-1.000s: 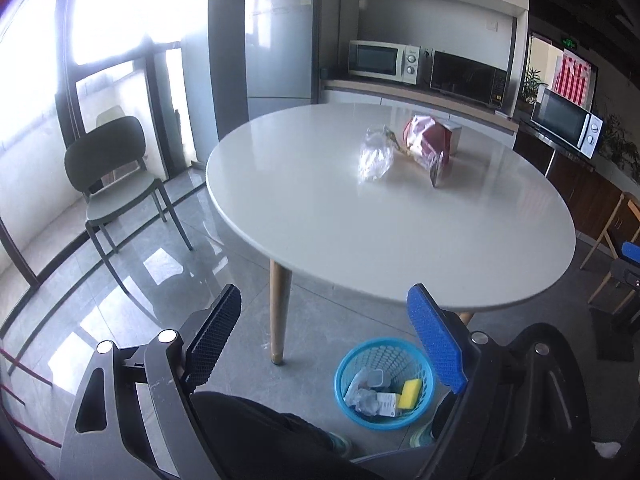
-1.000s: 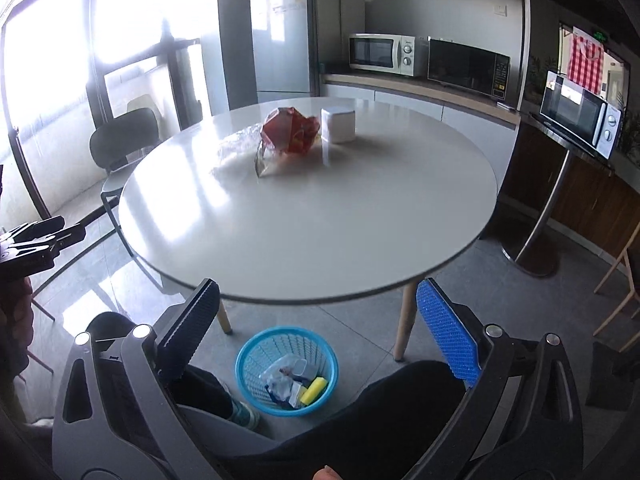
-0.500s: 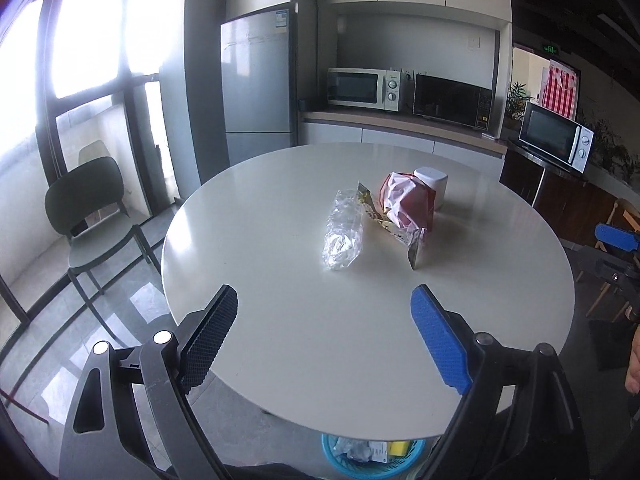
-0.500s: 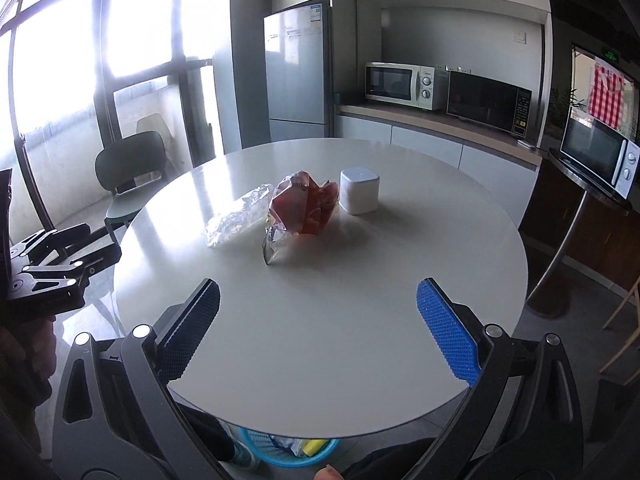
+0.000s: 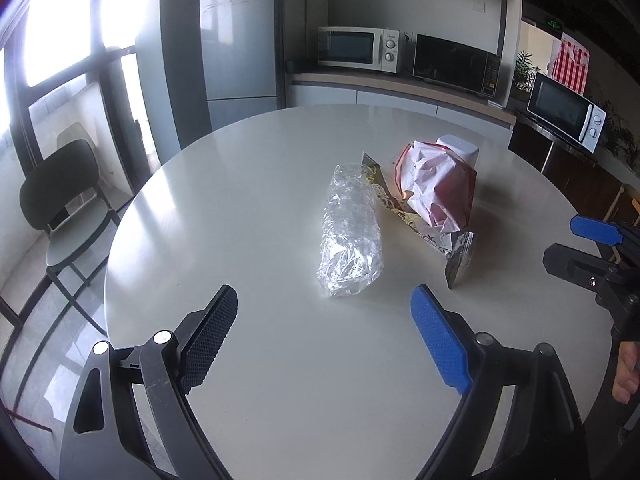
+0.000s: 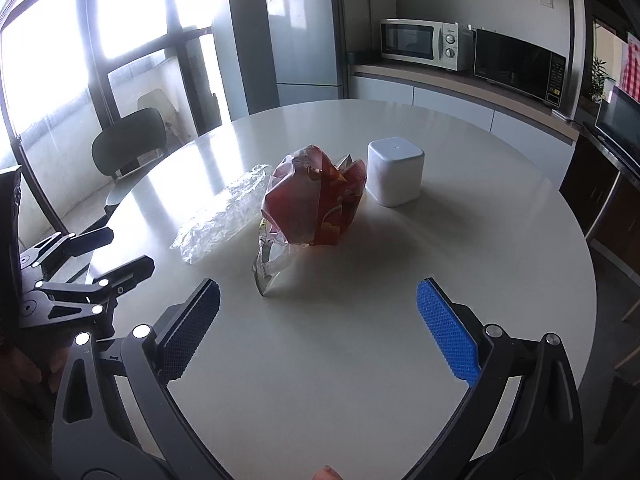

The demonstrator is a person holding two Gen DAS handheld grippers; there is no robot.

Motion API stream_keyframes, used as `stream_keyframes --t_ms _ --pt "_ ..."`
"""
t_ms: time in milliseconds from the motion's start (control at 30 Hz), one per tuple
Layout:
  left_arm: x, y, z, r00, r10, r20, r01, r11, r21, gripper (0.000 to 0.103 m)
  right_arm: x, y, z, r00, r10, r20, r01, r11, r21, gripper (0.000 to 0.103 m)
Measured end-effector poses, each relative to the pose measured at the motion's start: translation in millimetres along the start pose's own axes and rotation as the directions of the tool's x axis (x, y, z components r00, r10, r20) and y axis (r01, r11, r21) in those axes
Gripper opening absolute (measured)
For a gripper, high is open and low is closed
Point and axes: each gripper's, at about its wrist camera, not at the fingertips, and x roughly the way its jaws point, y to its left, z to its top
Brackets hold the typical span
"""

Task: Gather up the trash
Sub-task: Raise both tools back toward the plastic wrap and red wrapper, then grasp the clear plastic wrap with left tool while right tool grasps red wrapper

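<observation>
A crumpled clear plastic bag (image 5: 350,236) lies on the round white table (image 5: 248,208). Right of it sit a crumpled red bag (image 5: 438,184) and a foil snack wrapper (image 5: 460,254). My left gripper (image 5: 324,320) is open and empty, just short of the clear bag. In the right wrist view the red bag (image 6: 316,200), the foil wrapper (image 6: 270,266) and the clear bag (image 6: 224,214) lie ahead of my open, empty right gripper (image 6: 320,308). The left gripper (image 6: 80,276) also shows at the left edge of the right wrist view. The right gripper (image 5: 600,240) shows at the right edge of the left wrist view.
A white cube-shaped container (image 6: 395,170) stands behind the red bag. A dark chair (image 5: 60,204) stands left of the table by the windows. A fridge (image 5: 240,48), microwaves (image 5: 358,48) and a counter (image 5: 400,84) line the back wall.
Both grippers rose from below the table's edge to above the tabletop and moved closer to the trash. The blue basket on the floor has dropped out of view.
</observation>
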Motion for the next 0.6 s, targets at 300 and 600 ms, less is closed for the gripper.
stream_keyframes --t_ms 300,600 --pt "34 4 9 0.996 -0.051 -0.07 0.052 0.999 0.012 0.085 48 3 40 0.997 0.045 -0.07 -0.043 0.999 0.03 0.094" --pt "50 -2 16 0.986 -0.124 -0.109 0.129 0.991 0.036 0.066 87 9 59 0.99 0.031 -0.135 -0.028 0.999 0.022 0.084"
